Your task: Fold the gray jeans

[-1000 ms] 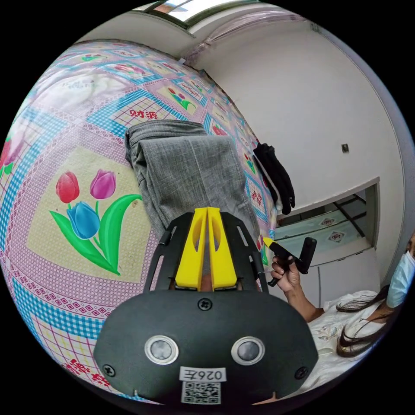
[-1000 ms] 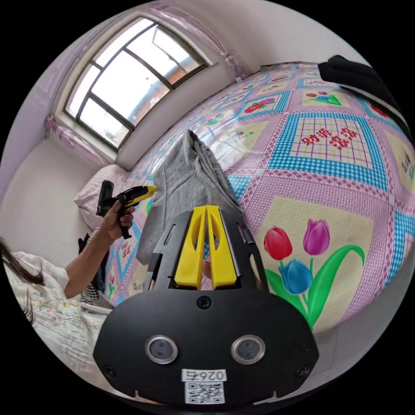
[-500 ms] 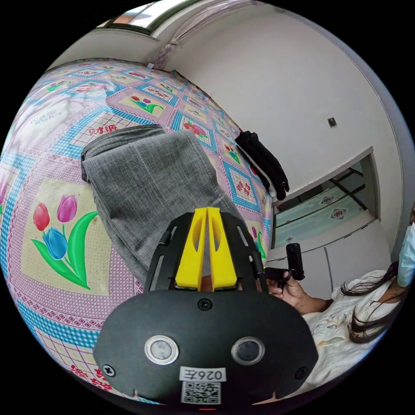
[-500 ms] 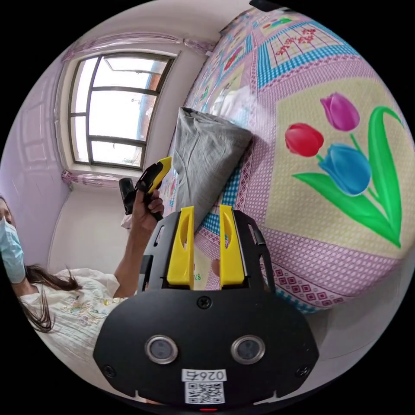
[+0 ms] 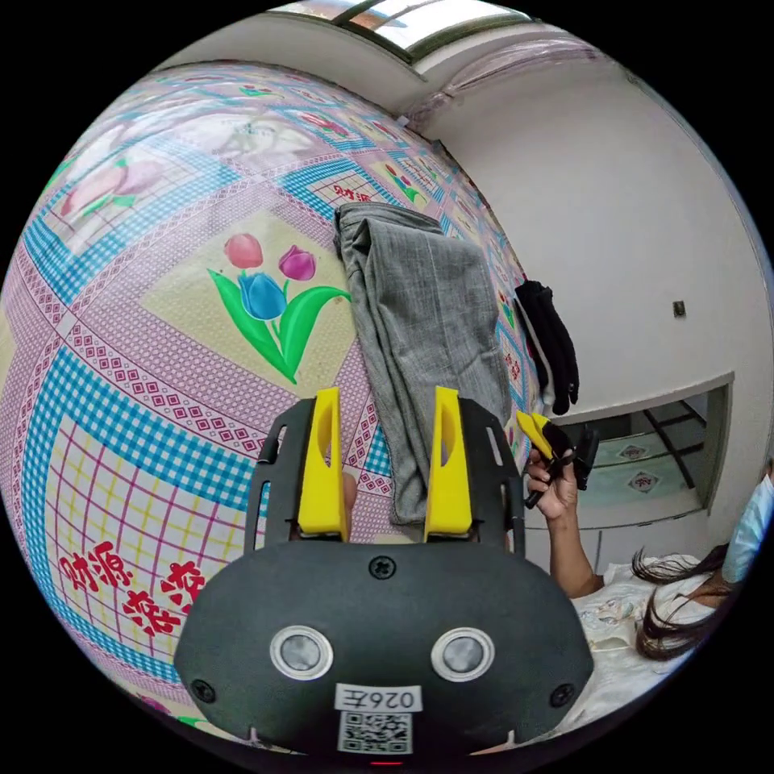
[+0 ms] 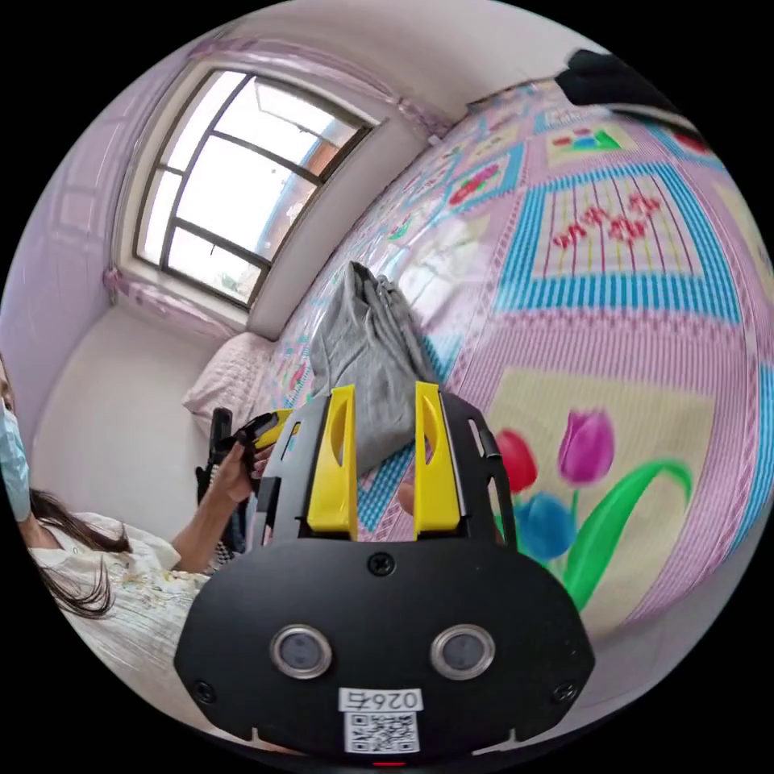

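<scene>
Jeans on the bed

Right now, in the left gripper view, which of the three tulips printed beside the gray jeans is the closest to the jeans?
The purple tulip: it is the bloom nearest the gray jeans. The red tulip lies farthest, and the blue tulip sits between and below them.

A: My left tool reads yellow jaws on a black body; right tool the same. Jeans?

B: I log them gray, fine crosshatch weave. Bedspread: pink and blue check borders, cream panels with red, purple and blue tulips, green leaves. Black garment at the bed's edge.
</scene>
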The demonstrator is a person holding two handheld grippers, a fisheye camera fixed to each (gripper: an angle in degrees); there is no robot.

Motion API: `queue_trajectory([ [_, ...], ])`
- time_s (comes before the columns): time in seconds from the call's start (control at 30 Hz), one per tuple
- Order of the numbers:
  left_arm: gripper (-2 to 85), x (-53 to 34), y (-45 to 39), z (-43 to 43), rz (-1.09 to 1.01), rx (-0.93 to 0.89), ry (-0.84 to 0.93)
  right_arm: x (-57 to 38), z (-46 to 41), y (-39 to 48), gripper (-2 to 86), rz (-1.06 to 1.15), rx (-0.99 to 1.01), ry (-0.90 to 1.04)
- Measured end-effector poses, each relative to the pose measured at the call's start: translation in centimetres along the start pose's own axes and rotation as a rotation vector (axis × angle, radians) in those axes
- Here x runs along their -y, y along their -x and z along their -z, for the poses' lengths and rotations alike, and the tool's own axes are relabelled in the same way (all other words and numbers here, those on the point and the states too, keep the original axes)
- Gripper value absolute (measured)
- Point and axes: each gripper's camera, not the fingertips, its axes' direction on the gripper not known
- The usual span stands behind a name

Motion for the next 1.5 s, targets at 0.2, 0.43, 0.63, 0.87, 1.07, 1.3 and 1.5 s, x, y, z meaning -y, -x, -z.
queue_trajectory([
  [0.2, 19.8, 3.6, -0.3, -0.3, 0.021, -0.008, 0.005, 8.6, -4.7, 0.0, 13.3, 0.177, 0.060, 0.171],
  [0.43, 19.5, 7.5, 0.3, -0.8, 0.096, -0.133, 0.005, 13.0, -13.3, -0.4, 18.1, 0.314, 0.082, 0.409],
  [0.63, 17.3, 9.2, -0.5, -1.6, 0.082, -0.190, 0.030, 15.0, -17.6, -2.4, 15.9, 0.287, 0.207, 0.457],
  [0.87, 13.4, 9.8, -3.3, -2.0, 0.001, -0.096, 0.121, 14.1, -24.4, -0.7, 9.6, 0.409, 0.107, 0.621],
  [1.07, 12.0, 8.8, -5.9, -2.1, -0.093, -0.063, 0.139, 11.5, -27.9, -3.1, 8.2, 0.361, 0.183, 0.630],
  [1.3, 6.3, 5.3, -7.9, -1.0, -0.050, -0.108, 0.042, 5.0, -29.7, -2.5, 3.8, 0.440, 0.019, 0.519],
  [1.5, 5.9, 0.2, -12.2, 1.7, -0.144, -0.075, -0.059, -6.5, -29.5, 3.7, 3.2, 0.777, -0.338, 0.333],
])
